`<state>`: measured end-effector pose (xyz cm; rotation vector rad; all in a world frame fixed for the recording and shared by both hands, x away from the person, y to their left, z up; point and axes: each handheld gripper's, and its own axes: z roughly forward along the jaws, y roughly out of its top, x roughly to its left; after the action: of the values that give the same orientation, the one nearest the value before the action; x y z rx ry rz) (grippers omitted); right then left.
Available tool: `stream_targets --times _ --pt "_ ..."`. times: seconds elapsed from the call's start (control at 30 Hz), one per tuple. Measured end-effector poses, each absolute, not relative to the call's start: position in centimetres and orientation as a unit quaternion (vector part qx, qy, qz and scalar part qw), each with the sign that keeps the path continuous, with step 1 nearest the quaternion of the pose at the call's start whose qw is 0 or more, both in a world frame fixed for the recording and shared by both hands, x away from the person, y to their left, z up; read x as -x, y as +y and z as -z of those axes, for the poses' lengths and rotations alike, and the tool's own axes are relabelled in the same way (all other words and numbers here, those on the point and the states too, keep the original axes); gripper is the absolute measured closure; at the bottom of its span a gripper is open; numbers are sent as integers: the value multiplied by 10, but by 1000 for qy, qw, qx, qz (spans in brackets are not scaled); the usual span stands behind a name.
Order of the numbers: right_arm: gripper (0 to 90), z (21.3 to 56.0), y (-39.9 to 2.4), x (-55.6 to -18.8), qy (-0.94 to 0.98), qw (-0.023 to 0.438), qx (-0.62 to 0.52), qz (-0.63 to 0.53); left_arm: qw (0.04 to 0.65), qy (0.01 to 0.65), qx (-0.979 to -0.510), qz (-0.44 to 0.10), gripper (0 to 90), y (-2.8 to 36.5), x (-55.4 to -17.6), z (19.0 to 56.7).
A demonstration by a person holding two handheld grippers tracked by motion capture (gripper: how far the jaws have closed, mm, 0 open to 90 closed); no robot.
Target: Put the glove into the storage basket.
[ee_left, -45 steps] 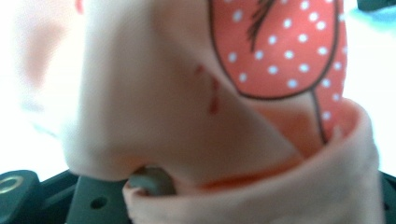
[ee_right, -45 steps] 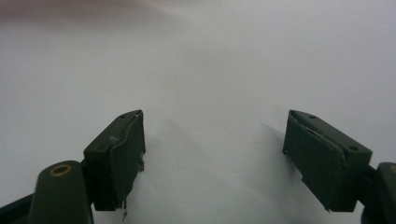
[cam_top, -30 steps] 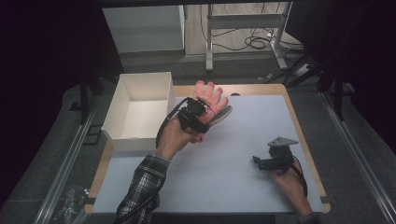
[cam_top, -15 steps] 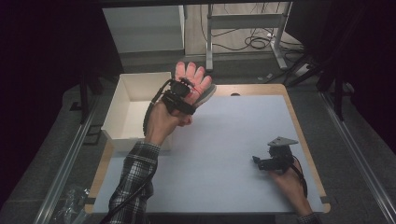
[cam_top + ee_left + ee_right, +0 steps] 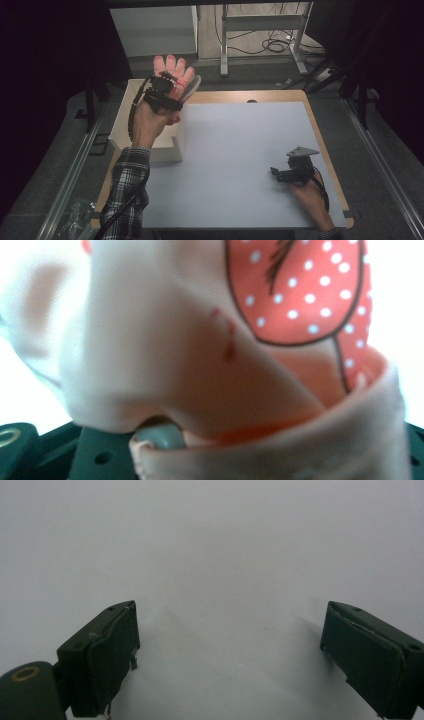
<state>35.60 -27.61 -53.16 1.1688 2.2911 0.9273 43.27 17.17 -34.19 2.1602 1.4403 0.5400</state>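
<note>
- Clearly a pink glove pinched in the left gripper, jaws nearly shut on its cuff, held up over the far rim of the white box at the table's left edge.
- Best lowered well inside the walls before letting go, fingers clear of the rim.
- Up close in the left gripper view: coral, white-dotted print on the fabric, lost from above.
- Right gripper resting on the grey mat, jaws wide apart, empty.

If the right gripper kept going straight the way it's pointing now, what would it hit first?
Probably nothing soon: the right gripper points left across the bare white mat, its fingers open with only mat ahead. The white box lies farther left, seemingly off that line.
</note>
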Motion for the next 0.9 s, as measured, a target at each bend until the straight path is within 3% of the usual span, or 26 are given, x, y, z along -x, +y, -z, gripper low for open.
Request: stream_targets --times 0.3,0.9 --pt "90 532 -276 -356 821 203 -418 -332 236 567 -761 -209 423 205 -441 366" --pt "90 532 -276 -356 821 202 -418 -332 205 606 -745 -190 413 214 -467 442"
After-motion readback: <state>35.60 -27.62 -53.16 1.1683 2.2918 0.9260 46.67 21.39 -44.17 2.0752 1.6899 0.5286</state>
